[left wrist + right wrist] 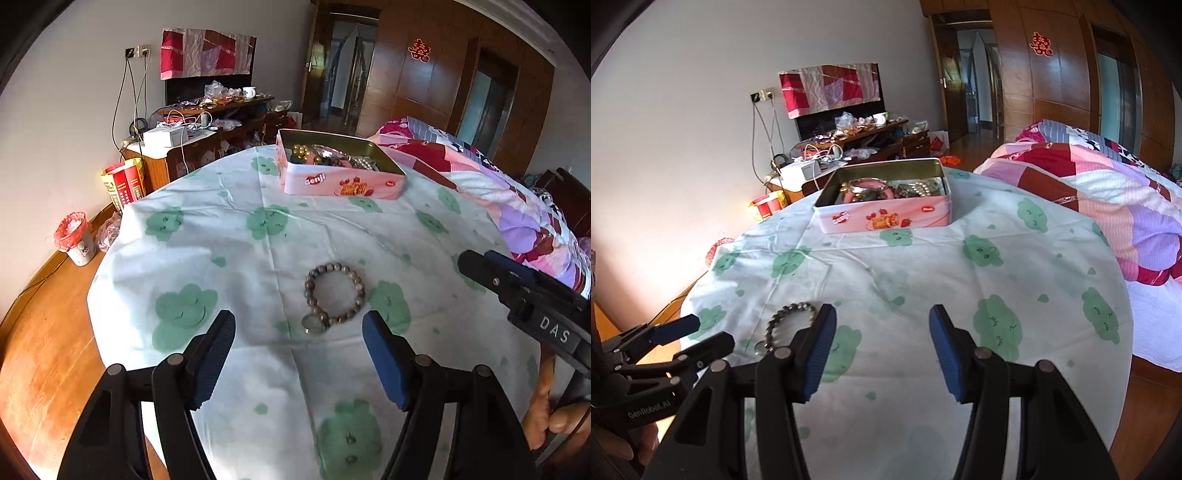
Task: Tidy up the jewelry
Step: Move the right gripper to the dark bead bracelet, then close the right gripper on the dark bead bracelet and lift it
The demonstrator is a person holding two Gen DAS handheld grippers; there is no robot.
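A brown beaded bracelet (334, 293) with a small round charm lies flat on the green-flowered tablecloth (229, 243), just ahead of my left gripper (299, 325). That gripper is open with nothing between its blue pads. In the right wrist view the bracelet (788, 321) lies left of my right gripper (882, 319), partly hidden by the left finger. My right gripper is open and empty over bare cloth. A pink biscuit tin (334, 168) without a lid stands at the far side of the table and holds several beads, bangles and necklaces; the same pink tin (886, 201) shows in the right view.
The round table's wooden rim (48, 354) shows past the cloth on the left. A bed with a patchwork quilt (1100, 206) is close on the right. A cluttered sideboard (207, 122) stands behind the table, and a small bin (75, 236) sits on the floor at left.
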